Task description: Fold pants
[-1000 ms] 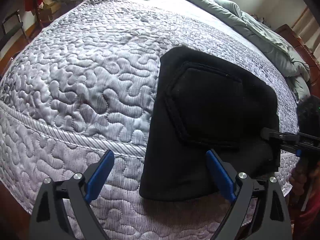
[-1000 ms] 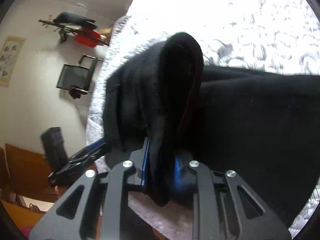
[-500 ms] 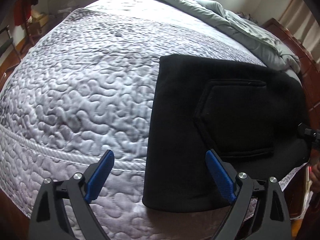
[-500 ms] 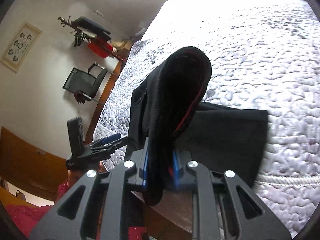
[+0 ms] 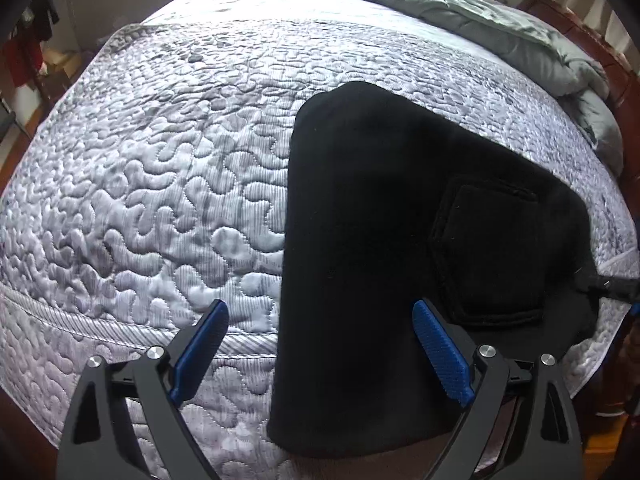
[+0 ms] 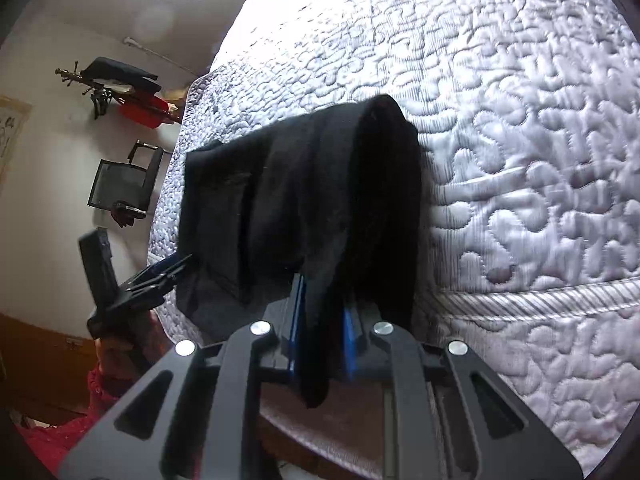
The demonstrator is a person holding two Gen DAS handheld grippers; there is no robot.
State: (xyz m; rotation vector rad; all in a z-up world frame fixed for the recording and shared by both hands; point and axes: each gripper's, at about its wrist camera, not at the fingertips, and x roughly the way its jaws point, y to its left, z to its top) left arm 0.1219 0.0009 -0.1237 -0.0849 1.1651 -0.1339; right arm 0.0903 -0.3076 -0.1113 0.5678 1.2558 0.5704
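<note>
left gripper (image 5: 320, 352): jaws spread wide, nothing pinched between the blue pads (image 5: 202, 346). It's held low over the near edge of the bed, with the left edge of the pants seen in the gap between the fingers. Whether cloth is actually touched can't be told.

right gripper (image 6: 322, 334): clamped tight on a thick fold of the black fabric, which is squeezed between the two blue pads (image 6: 297, 332). A bit of cloth is left dangling below the jaws.

pants (image 5: 400, 264): black, folded into a compact slab and laid on the near right part of the bed, close to the edge. A stitched pocket (image 5: 492, 256) is shown on top at the right. In the right wrist view the held end (image 6: 384, 200) is seen bunched and lifted into a hump above the quilt.

quilt (image 5: 160, 184): silvery-grey, squiggle-stitched, spread across the whole bed under the pants.

duvet (image 5: 500, 24): grey-green, piled up at the far right end of the bed.

chair (image 6: 120, 184): black, parked by the wall well to the left of the bed.
</note>
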